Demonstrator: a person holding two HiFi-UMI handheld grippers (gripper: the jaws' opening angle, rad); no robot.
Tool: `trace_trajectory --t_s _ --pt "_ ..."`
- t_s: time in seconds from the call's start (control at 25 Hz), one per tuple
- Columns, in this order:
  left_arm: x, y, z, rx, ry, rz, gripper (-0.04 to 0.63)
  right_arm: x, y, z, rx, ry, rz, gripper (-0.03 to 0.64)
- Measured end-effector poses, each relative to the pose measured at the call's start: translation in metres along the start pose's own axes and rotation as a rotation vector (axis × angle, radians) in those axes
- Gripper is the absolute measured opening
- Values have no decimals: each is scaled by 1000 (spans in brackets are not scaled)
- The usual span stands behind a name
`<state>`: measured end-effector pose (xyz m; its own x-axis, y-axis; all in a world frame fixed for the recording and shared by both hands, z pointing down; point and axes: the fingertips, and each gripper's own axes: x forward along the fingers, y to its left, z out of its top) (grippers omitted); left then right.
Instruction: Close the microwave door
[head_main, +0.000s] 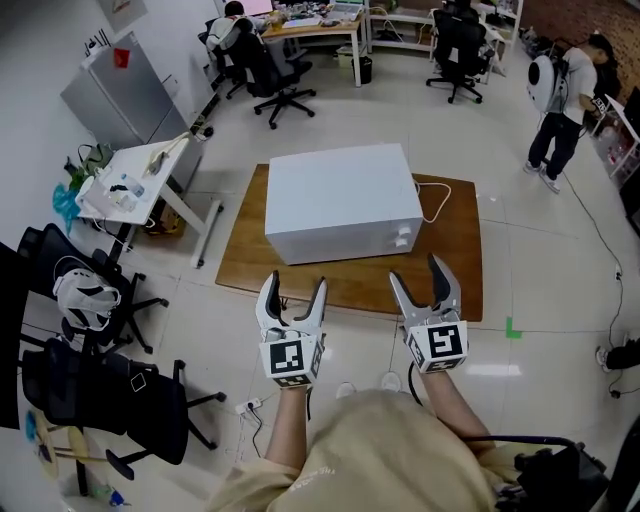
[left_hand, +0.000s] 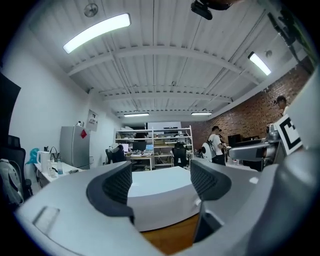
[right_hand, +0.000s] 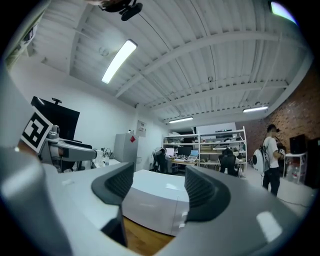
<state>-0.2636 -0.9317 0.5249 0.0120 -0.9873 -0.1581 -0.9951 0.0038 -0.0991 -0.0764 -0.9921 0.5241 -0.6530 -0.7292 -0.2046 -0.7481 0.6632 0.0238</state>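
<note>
My left tool (head_main: 294, 290) and right tool (head_main: 418, 280) gape wide, empty; the microwave (head_main: 340, 200) sits mid-table (head_main: 450, 270), door shut.

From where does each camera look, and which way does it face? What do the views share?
Head view: on the person's head, facing steeply down at the microwave; left hand-held gripper, right hand-held gripper and forearms show.
Left gripper view: on the left hand-held gripper, facing along its open jaws toward the microwave.
Right gripper view: the same, on the right one.
All three share the microwave.

hand-held gripper (left_hand: 161, 179) spread before microwave (left_hand: 159, 209)
</note>
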Motion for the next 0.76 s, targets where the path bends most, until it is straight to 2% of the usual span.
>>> trace_trajectory --t_s 0.12,0.28,0.52,0.76 --pt "5 -4 10 0 -9 -5 367 3 -1 -3 6 22 6 308" --pt "7 -10 4 0 15 -5 367 0 3 -8 12 47 20 288" --pt "8 -15 -3 -2 30 -18 367 -7 -6 -7 24 71 -23 278" --pt "11 -15 -4 -28 37 -21 367 -7 -9 -10 32 86 -22 275"
